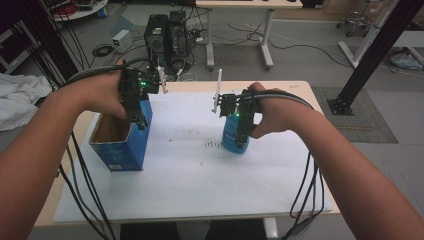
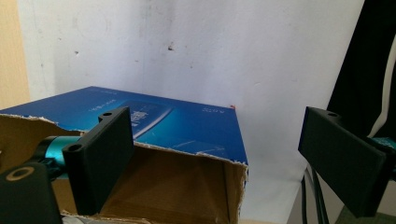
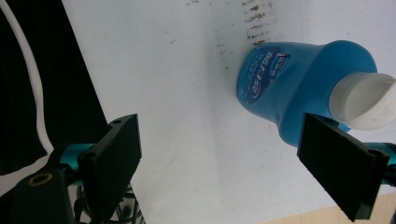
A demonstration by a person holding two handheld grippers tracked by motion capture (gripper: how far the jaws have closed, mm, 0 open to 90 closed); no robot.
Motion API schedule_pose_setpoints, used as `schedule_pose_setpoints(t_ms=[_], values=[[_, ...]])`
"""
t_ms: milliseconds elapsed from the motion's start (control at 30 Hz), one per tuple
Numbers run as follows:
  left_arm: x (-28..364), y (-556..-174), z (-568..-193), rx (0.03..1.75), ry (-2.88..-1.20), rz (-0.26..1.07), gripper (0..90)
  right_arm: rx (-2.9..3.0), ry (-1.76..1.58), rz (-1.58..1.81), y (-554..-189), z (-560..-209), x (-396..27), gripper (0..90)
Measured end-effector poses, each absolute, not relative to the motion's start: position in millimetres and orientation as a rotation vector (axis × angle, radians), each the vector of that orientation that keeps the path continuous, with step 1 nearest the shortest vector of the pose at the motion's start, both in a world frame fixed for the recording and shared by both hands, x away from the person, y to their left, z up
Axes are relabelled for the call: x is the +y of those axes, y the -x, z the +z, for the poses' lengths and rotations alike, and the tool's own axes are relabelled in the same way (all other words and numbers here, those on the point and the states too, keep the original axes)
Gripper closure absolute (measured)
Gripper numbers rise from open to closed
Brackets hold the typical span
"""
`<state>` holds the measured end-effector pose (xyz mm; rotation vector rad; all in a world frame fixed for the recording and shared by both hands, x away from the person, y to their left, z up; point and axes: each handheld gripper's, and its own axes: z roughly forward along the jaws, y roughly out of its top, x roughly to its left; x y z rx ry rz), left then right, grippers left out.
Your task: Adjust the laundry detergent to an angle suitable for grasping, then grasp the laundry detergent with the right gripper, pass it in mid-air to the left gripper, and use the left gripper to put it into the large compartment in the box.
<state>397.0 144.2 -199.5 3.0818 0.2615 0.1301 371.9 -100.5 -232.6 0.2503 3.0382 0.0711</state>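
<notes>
A blue box (image 1: 127,150) with an open top and torn brown cardboard inside stands at the table's left. My left gripper (image 1: 141,120) hangs over its right rim, open. In the left gripper view the box (image 2: 187,126) lies below my gripper (image 2: 215,135); one jaw is over the box's hollow, the other past its edge. A blue bottle (image 1: 230,136) with a white cap stands right of the middle. My right gripper (image 1: 242,140) is just above it, open. In the right gripper view the bottle (image 3: 285,88) sits beside and partly behind the right-hand jaw of my gripper (image 3: 219,144), not between the pads.
A white sheet (image 1: 190,185) covers most of the wooden table (image 1: 305,95), with dark smudges (image 1: 214,145) near the bottle. Black cables (image 1: 85,195) trail off the front edge from both hands. Computer towers (image 1: 165,32) and another desk (image 1: 240,30) stand on the floor beyond.
</notes>
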Motion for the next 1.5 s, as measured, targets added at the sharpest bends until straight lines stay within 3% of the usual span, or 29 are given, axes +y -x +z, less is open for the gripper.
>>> schedule_pose_setpoints(t_ms=[1067, 1500], values=[[137.9, -397.1, -208.2, 0.238, -3.081, 0.129, 10.3, 3.022, -0.276, 0.102, -368.1, -233.2, -103.4, 12.8], [138.2, -393.0, -211.3, 0.235, -3.062, 0.136, 10.3, 2.963, -0.303, 0.398, -360.6, -247.1, -129.2, 12.8]])
